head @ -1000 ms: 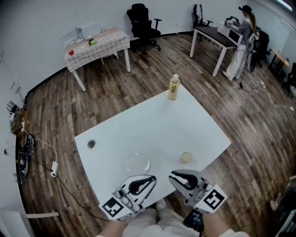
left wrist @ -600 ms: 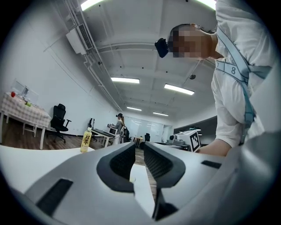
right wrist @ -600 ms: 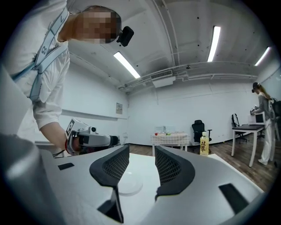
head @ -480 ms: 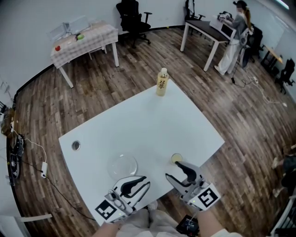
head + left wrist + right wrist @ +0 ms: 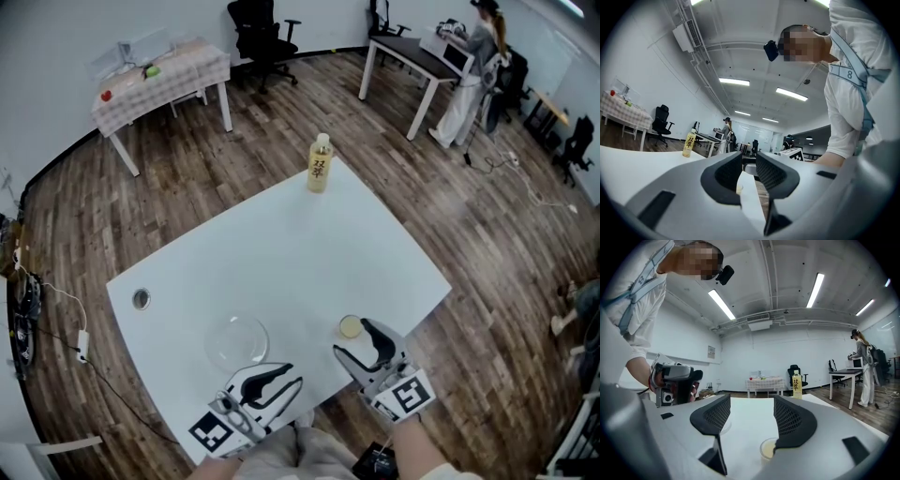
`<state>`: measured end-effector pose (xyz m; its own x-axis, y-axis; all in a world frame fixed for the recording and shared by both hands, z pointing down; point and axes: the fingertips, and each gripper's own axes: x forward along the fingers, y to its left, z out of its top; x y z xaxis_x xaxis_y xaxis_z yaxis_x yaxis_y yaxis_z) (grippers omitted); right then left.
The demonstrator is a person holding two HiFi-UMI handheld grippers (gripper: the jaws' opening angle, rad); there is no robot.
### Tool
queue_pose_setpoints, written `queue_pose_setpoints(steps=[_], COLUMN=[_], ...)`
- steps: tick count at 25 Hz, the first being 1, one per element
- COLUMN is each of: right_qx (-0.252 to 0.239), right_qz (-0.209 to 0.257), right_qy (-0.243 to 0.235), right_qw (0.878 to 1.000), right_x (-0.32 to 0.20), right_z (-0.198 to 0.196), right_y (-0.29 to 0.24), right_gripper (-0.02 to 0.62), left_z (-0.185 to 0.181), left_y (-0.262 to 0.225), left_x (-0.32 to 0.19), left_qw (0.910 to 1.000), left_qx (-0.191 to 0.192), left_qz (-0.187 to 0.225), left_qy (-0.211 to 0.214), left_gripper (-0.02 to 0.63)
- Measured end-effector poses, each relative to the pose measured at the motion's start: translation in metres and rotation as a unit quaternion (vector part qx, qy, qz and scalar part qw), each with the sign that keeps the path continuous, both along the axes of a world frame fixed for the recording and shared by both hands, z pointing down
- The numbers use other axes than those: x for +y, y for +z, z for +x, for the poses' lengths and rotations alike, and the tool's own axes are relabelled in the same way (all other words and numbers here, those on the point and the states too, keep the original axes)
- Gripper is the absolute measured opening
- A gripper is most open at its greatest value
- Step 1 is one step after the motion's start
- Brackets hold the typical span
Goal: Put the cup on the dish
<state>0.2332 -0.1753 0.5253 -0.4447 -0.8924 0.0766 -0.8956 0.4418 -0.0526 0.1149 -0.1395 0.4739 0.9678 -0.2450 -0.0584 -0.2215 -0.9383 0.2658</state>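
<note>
Awaiting pickup: cup [image 5: 350,326] on bench [image 5: 281,253], apart from bare dish [image 5: 236,341]; your left gripper [image 5: 294,379] and right gripper [image 5: 354,339], fingers just opening and now apart, hold nothing; cup sits at right's tips.

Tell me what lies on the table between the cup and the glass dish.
Nothing: between the cup and the dish there is only bare white tabletop, seen in the head view.

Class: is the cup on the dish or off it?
Off. The cup stands upright on the white table, apart from the glass dish.
</note>
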Motion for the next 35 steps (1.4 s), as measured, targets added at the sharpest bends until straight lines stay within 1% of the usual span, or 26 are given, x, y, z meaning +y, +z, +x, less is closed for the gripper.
queue_pose_setpoints(steps=[4, 7, 13, 20, 26, 28, 30, 31, 33, 35], right_qx=[0.005, -0.006, -0.009, 0.014, 0.038, 0.045, 0.048, 0.05, 0.055, 0.059], right_qz=[-0.029, -0.043, -0.065, -0.094, -0.118, -0.13, -0.131, -0.131, -0.133, -0.133], right_qy=[0.011, 0.017, 0.039, 0.065, 0.06, 0.065, 0.07, 0.074, 0.077, 0.074], right_qw=[0.999, 0.999, 0.997, 0.993, 0.99, 0.988, 0.988, 0.987, 0.987, 0.987], right_x=[-0.006, -0.013, -0.022, -0.029, -0.033, -0.033, -0.035, -0.036, -0.036, -0.036], right_z=[0.01, 0.013, 0.021, 0.03, 0.027, 0.027, 0.027, 0.028, 0.03, 0.03], right_y=[0.026, 0.04, 0.071, 0.105, 0.123, 0.129, 0.13, 0.131, 0.132, 0.133], right_gripper=[0.311, 0.335, 0.342, 0.341, 0.341, 0.339, 0.337, 0.335, 0.29, 0.287], left_z=[0.0, -0.003, -0.009, -0.013, -0.016, -0.016, -0.016, -0.017, -0.018, -0.02], left_y=[0.001, 0.001, 0.005, 0.005, 0.005, 0.005, 0.005, 0.005, 0.005, 0.005], left_x=[0.002, 0.002, 0.002, 0.001, 0.002, 0.001, 0.001, 0.0, -0.001, 0.0], left_qw=[1.0, 1.0, 0.9999, 0.9998, 0.9998, 0.9998, 0.9998, 0.9998, 0.9998, 0.9997], left_qx=[-0.003, -0.001, -0.009, -0.01, -0.01, -0.009, -0.009, -0.011, -0.011, -0.012], left_qz=[-0.002, -0.004, -0.005, -0.005, -0.007, -0.007, -0.006, -0.005, -0.004, -0.005], left_qy=[0.004, -0.001, -0.007, -0.014, -0.015, -0.016, -0.016, -0.016, -0.017, -0.019], left_gripper=[0.086, 0.087, 0.094, 0.094, 0.098, 0.098, 0.098, 0.1, 0.1, 0.1])
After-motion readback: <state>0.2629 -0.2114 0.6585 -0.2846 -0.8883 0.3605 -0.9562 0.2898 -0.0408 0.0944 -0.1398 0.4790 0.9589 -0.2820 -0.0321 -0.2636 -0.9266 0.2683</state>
